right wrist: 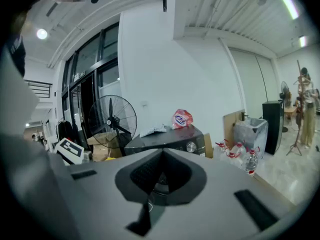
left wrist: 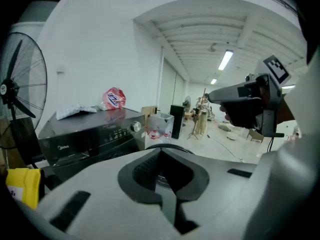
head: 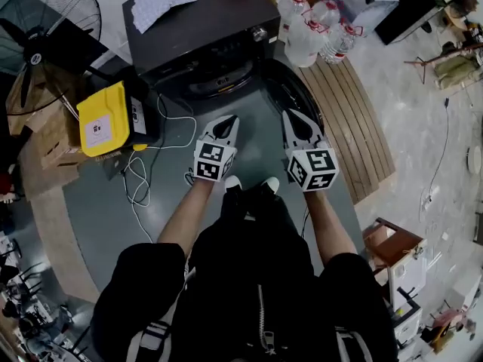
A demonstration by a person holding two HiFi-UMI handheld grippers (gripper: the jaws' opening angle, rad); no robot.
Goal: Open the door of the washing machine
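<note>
The black front-load washing machine (head: 204, 29) stands at the top centre of the head view. Its round door (head: 299, 96) is swung out to the right, and the drum opening (head: 219, 78) shows. Both grippers are held side by side in front of the machine, above the grey floor, touching nothing. My left gripper (head: 226, 124) is shut and empty, with its jaws meeting at the tip (left wrist: 161, 151). My right gripper (head: 296, 121) is also shut and empty (right wrist: 162, 151). In both gripper views the machine (left wrist: 90, 134) (right wrist: 170, 139) lies ahead, beyond the jaws.
A standing fan (head: 49, 21) and a yellow container (head: 106, 119) are left of the machine. A white cable (head: 139, 179) lies on the floor. Water bottles (head: 313, 29) and a slatted wooden board (head: 347, 119) are to the right. A red bag (left wrist: 114, 98) sits on the machine.
</note>
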